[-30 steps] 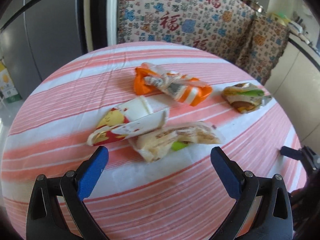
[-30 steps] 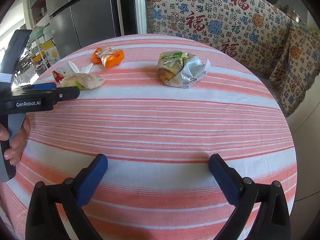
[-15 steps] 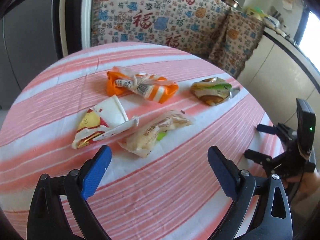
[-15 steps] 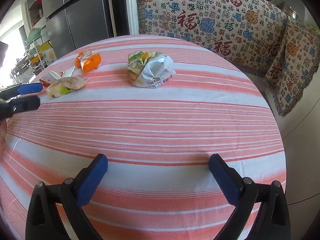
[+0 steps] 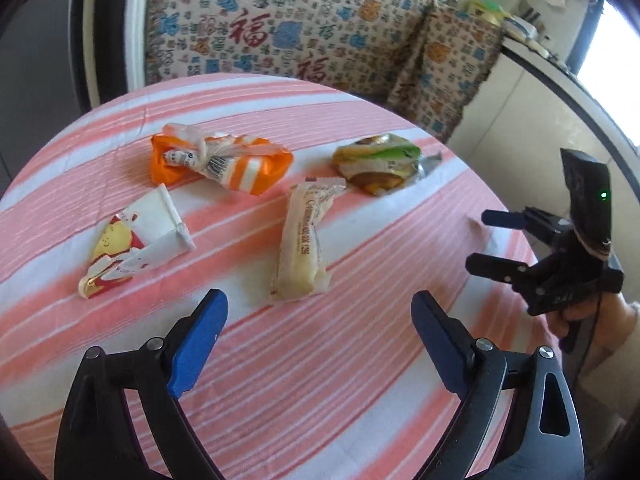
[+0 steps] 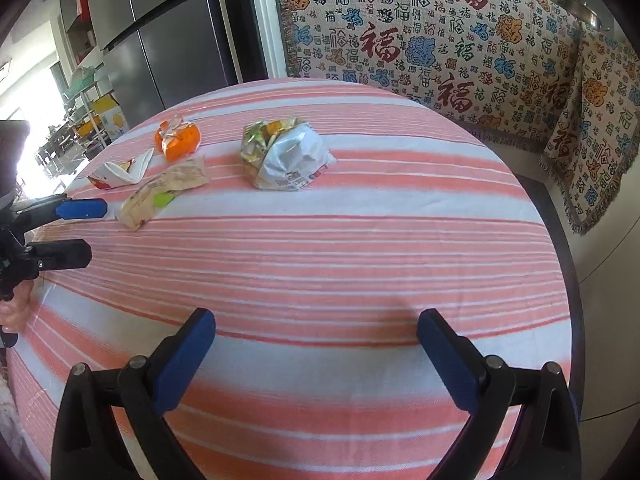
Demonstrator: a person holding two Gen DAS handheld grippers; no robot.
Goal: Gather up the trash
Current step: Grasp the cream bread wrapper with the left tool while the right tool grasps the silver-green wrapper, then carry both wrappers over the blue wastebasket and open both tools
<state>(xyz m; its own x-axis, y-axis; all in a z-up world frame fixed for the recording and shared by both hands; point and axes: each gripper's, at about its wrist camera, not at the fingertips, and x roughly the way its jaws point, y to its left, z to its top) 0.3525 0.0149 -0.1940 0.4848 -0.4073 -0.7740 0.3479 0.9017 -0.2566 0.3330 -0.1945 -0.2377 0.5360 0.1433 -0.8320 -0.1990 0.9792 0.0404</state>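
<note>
Several pieces of trash lie on a round table with a pink-and-white striped cloth [image 6: 360, 260]. They are an orange wrapper [image 5: 224, 164] [image 6: 180, 142], a white, red and yellow wrapper [image 5: 136, 240] [image 6: 118, 172], a long beige wrapper [image 5: 302, 240] [image 6: 164, 192] and a crumpled green and silver bag [image 5: 380, 164] [image 6: 284, 160]. My left gripper [image 5: 318, 298] [image 6: 92, 232] hovers just short of the beige wrapper's near end. Its jaws are wide and closing, with nothing between them. My right gripper [image 6: 316, 316] [image 5: 488, 242] stands open over bare cloth, well short of the crumpled bag.
A sofa under a patterned throw [image 6: 460, 40] runs behind the table. A dark refrigerator [image 6: 160, 32] and a cluttered shelf rack [image 6: 88, 108] stand at the back left. A pale counter [image 5: 520, 120] is to the right. A hand [image 5: 592, 320] holds the right gripper beyond the table's right edge.
The left view has swung round: the beige wrapper now points lengthwise at the gap, and the right gripper has come into sight. Left jaws narrowed slightly. The right view slid sideways, jaws unchanged.
</note>
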